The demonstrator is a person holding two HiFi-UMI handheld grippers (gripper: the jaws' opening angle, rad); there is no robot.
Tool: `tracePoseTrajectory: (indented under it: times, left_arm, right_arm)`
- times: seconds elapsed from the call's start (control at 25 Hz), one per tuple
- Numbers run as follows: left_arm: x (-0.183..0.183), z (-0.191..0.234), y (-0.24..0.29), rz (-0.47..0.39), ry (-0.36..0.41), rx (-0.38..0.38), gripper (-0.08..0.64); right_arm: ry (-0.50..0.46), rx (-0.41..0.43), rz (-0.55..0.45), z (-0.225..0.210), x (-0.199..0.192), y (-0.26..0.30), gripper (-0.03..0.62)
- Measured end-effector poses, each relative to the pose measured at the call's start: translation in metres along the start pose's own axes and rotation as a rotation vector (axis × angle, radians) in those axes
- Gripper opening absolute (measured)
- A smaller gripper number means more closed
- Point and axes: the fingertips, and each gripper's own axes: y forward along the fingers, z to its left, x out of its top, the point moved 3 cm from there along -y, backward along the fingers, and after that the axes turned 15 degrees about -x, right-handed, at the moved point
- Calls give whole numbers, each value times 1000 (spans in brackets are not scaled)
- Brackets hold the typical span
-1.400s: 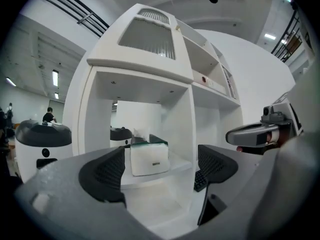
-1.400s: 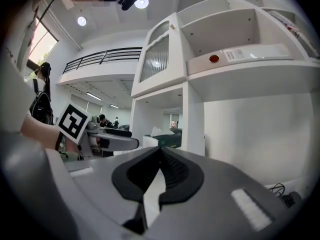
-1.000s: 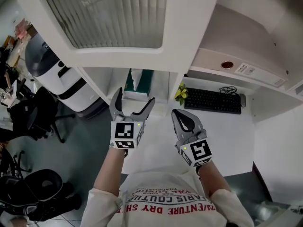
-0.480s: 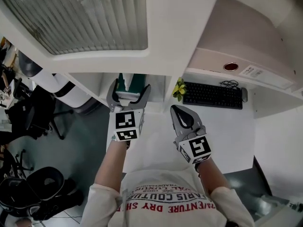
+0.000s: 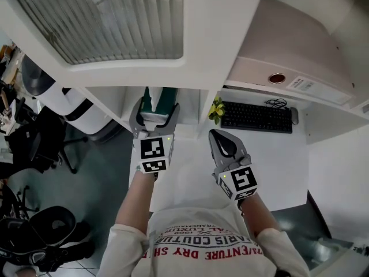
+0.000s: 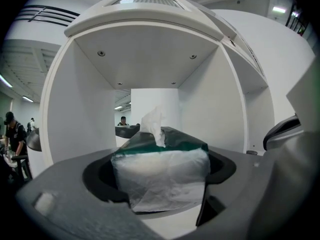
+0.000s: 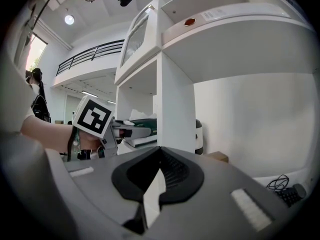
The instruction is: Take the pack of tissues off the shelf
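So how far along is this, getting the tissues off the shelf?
Done: the reach. The left hand-held gripper is in the shelf opening. In hand: its jaws press both sides of the pack of tissues, which sits inside the compartment. Left: pulling it out. The right hand-held gripper is shut and empty.

The shelf compartment (image 6: 80, 114) is open at the front, but its side walls stand close on either side of the left gripper (image 5: 155, 105). Room remains between its ceiling and the pack of tissues (image 6: 160, 176). The pack fills the gap between the fingers (image 6: 102, 176), touching both. A white upright (image 7: 175, 99) divides this side from the right gripper (image 5: 216, 136), whose fingers are together over bare table (image 5: 271, 160). A keyboard (image 5: 256, 117) and small plant (image 5: 217, 109) lie further back.
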Motion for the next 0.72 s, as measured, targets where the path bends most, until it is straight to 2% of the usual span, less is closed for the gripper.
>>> tracePoseTrajectory:
  times: [0.32,0.56,0.72]
  left_arm:
    - [25,-9,-45,-91,-1,-55,428]
    - [40,-16,-104,-128,-16,-106,428]
    - [44,-24,-143,-130,13,-143,429]
  right_arm:
    - [-22,-17,-26,16,11,-24,2]
    - [-31,-22,-41,38,19,-52,2]
    - [-25,-28,-50,55,20,-73,2]
